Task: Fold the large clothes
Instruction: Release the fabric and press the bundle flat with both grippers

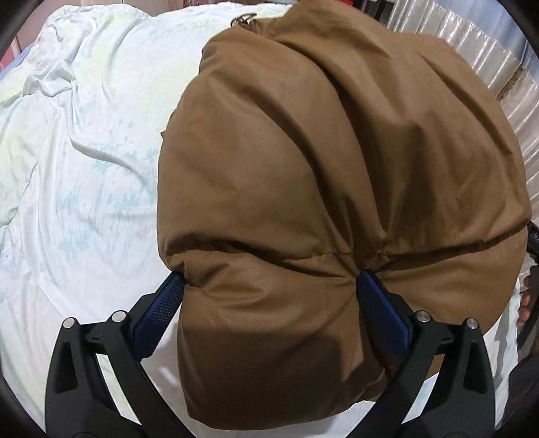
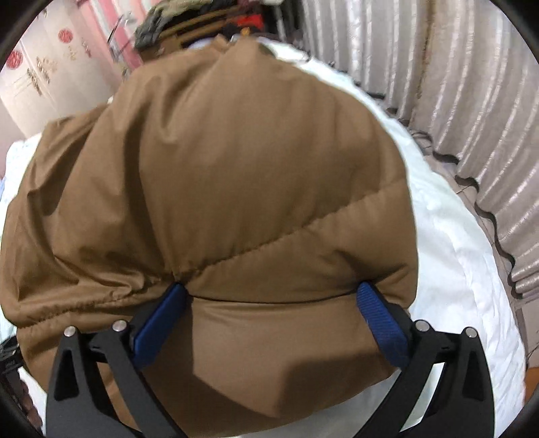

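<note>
A puffy brown padded jacket lies on a white bed. My left gripper has its blue-padded jaws wide apart around the jacket's near hem, the fabric bulging between them. In the right wrist view the same jacket fills the frame. My right gripper also stands wide, with the padded hem between its blue pads. The fur-trimmed hood lies at the far end.
The bed carries a white quilt with a faint floral print. Silver-grey pleated curtains hang along the right side of the bed. A pink wall with white cabinets stands at the far left.
</note>
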Action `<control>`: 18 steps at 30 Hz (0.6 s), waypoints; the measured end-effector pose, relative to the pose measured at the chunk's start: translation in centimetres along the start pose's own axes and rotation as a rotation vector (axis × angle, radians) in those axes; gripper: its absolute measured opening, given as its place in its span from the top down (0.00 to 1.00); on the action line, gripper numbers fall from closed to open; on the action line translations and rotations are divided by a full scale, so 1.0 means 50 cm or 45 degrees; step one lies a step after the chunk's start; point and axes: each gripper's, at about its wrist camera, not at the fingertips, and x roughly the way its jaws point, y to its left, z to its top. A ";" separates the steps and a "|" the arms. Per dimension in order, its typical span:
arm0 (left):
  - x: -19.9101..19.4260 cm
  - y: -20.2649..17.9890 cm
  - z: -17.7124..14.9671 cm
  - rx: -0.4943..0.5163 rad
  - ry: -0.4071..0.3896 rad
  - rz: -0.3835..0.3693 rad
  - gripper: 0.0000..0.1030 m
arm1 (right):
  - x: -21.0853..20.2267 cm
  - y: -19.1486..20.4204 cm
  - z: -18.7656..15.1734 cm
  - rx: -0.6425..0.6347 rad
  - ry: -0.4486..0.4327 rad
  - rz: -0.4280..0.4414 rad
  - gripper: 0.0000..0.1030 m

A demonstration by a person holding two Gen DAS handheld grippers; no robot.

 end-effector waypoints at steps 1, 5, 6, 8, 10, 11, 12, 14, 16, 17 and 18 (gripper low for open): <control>-0.016 0.028 -0.005 0.002 -0.013 -0.002 0.03 | -0.008 0.003 -0.013 0.014 -0.053 -0.022 0.01; -0.043 0.039 -0.035 0.004 0.003 0.035 0.03 | -0.054 0.044 -0.034 0.055 -0.097 -0.213 0.01; -0.052 0.040 -0.039 0.004 0.010 0.051 0.03 | -0.067 0.057 -0.033 0.063 -0.089 -0.215 0.01; -0.073 0.048 -0.055 0.003 0.016 0.104 0.03 | -0.107 0.092 -0.040 0.080 -0.112 -0.152 0.01; -0.099 0.059 -0.073 0.011 0.000 0.157 0.03 | -0.143 0.130 -0.054 0.082 -0.163 -0.147 0.01; -0.108 0.062 -0.079 0.012 -0.006 0.173 0.03 | -0.162 0.160 -0.066 0.077 -0.190 -0.134 0.01; -0.124 0.071 -0.086 0.006 -0.013 0.196 0.03 | -0.172 0.173 -0.077 0.069 -0.196 -0.116 0.01; -0.156 0.080 -0.097 -0.019 -0.023 0.219 0.03 | -0.189 0.219 -0.104 0.020 -0.168 -0.096 0.01; -0.196 0.095 -0.116 -0.028 -0.054 0.273 0.03 | -0.204 0.265 -0.136 -0.072 -0.140 -0.075 0.01; -0.222 0.100 -0.126 -0.024 -0.087 0.320 0.03 | -0.215 0.280 -0.146 -0.112 -0.142 -0.064 0.01; -0.253 0.093 -0.149 -0.016 -0.116 0.356 0.03 | -0.234 0.299 -0.158 -0.157 -0.158 -0.064 0.01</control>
